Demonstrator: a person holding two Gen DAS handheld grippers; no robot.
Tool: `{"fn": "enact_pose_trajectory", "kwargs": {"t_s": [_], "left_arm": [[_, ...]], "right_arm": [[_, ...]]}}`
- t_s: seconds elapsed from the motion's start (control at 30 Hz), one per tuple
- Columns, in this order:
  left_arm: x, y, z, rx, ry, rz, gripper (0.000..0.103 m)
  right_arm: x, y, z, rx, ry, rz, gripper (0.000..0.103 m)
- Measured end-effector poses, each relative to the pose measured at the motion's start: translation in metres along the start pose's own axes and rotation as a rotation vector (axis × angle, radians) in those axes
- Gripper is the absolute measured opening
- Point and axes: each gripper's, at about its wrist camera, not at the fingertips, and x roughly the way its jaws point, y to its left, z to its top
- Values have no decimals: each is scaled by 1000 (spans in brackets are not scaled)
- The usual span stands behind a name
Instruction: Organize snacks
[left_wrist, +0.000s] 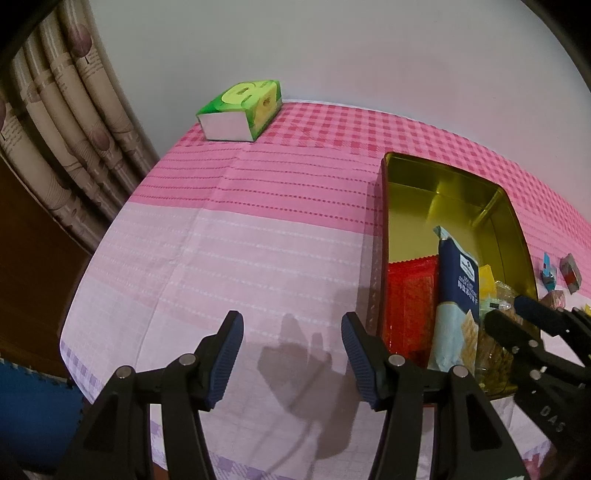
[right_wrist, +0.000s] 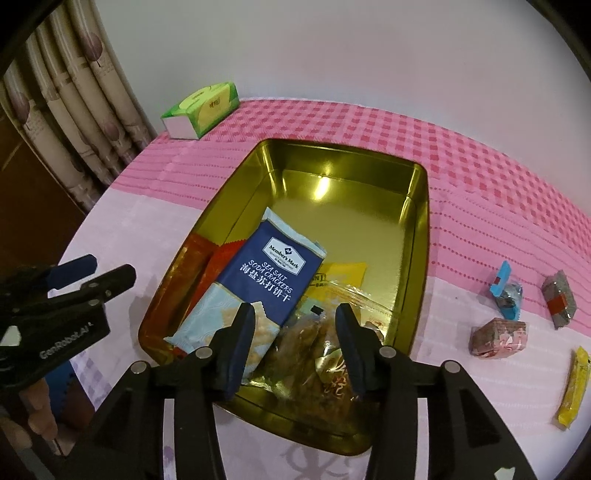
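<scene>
On a table under a pink checked tablecloth (left_wrist: 258, 206): gold tin (right_wrist: 417, 236), lid off, lengthwise toward the wall. Inside, toward the near end: blue soda cracker pack (right_wrist: 266, 280) lying slantwise over a red packet (right_wrist: 229, 254), a yellow packet (right_wrist: 343, 275) beside it, and a clear bag of brown snacks (right_wrist: 314, 343) at the near wall. Far half of the tin bare gold. Poised above that clear bag: right gripper (right_wrist: 295, 339), fingers apart, pads not pressing on the bag though it shows between them. Left of the tin, over bare cloth: left gripper (left_wrist: 291, 354), fingers apart, nothing between them. Right of the tin, loose on the cloth: blue-wrapped candy (right_wrist: 506, 295), grey wrapped block (right_wrist: 559, 299), pink wrapped block (right_wrist: 496, 338), yellow bar (right_wrist: 574, 387), all apart from one another. Far left corner: green tissue box (left_wrist: 240, 110), near the curtain (left_wrist: 55, 129).
</scene>
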Motion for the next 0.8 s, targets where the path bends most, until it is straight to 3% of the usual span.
{"fn": "enact_pose_trajectory", "kwargs": {"t_s": [0.27, 0.43, 0.53, 0.8], "left_arm": [[1, -2, -1, 11, -2, 13, 57], [1, -4, -1, 15, -4, 17, 57], [1, -4, -1, 12, -7, 16, 57], [1, -11, -3, 35, -13, 33, 57]], "right_arm": [[-18, -19, -3, 27, -36, -17, 46], [-35, -54, -13, 59, -55, -79, 47], [-48, -90, -25, 94, -64, -149, 56], [-75, -203, -68, 250, -41, -313, 58]]}}
